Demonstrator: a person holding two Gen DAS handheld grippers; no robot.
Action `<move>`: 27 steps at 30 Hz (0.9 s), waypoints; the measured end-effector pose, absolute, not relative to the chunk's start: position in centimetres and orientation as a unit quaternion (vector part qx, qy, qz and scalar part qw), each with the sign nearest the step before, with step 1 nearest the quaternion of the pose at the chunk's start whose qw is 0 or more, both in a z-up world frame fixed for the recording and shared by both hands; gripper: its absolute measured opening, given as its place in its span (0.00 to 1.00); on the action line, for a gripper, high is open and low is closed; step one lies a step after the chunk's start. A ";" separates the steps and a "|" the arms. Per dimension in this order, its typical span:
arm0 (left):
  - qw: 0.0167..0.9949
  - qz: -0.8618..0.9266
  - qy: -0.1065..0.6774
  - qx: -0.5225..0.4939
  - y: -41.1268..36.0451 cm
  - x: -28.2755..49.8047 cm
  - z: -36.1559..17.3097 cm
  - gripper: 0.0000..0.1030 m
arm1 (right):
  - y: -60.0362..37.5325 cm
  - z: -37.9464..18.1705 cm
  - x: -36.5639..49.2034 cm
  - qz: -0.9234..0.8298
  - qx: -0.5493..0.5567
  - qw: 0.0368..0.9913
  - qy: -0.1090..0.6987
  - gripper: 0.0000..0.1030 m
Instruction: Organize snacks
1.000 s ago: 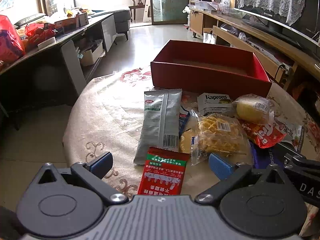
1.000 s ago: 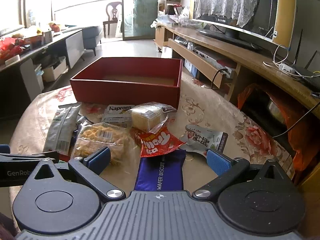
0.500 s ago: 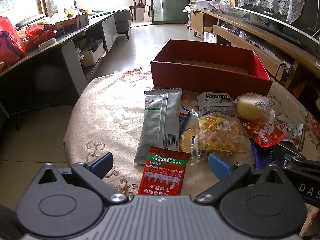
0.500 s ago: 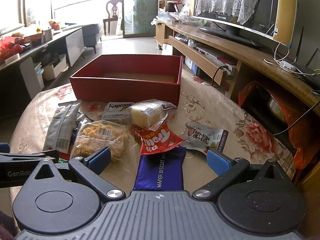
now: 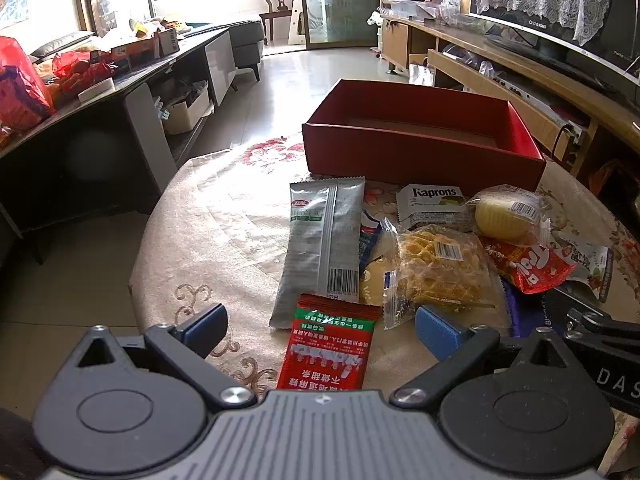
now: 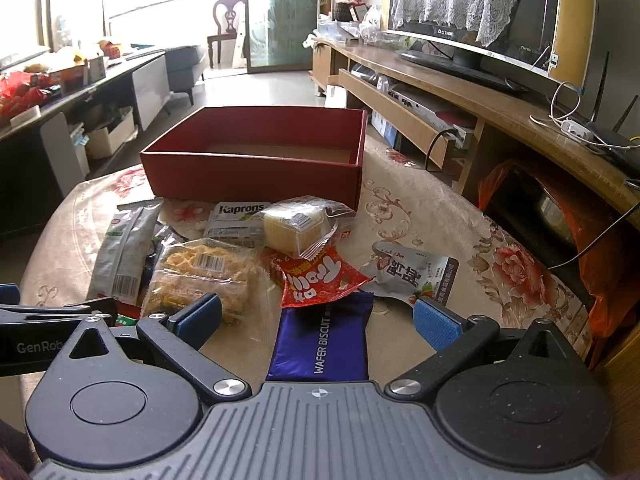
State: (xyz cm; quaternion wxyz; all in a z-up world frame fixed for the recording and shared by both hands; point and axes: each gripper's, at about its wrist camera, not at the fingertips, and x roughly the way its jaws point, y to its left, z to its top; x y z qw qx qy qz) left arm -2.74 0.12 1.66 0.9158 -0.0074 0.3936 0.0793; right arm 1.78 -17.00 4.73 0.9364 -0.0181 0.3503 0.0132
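An empty red box (image 5: 420,148) (image 6: 256,168) stands at the far side of the round table. In front of it lies a heap of snacks: a long grey packet (image 5: 324,240), a red-and-green packet (image 5: 328,344), a waffle bag (image 5: 440,268) (image 6: 204,276), a Kaprons pack (image 6: 240,220), a wrapped yellow cake (image 6: 296,228), a red Frolli packet (image 6: 320,280), a grey pouch (image 6: 412,276) and a blue wafer biscuit bar (image 6: 324,340). My left gripper (image 5: 320,328) is open over the red-and-green packet. My right gripper (image 6: 316,316) is open over the wafer bar.
The table has a floral cloth (image 5: 224,216). A low TV cabinet (image 6: 460,104) with a TV runs along the right. A dark side bench (image 5: 100,92) with clutter runs along the left. Tiled floor lies beyond the table.
Both grippers have shifted very slightly forward toward the snacks. Nothing on the table has moved.
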 end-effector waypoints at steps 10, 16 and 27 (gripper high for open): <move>0.917 0.083 0.390 -0.005 -0.2 -2.7 1.7 0.98 | -17.0 4.8 1.8 0.014 -0.018 0.936 0.351 1.00; 0.917 0.085 0.390 -0.003 -0.2 -2.7 1.7 0.98 | -17.0 4.8 1.8 0.015 -0.018 0.936 0.352 1.00; 0.917 0.086 0.390 -0.001 -0.2 -2.8 1.7 0.98 | -17.0 4.8 1.9 0.017 -0.020 0.935 0.353 1.00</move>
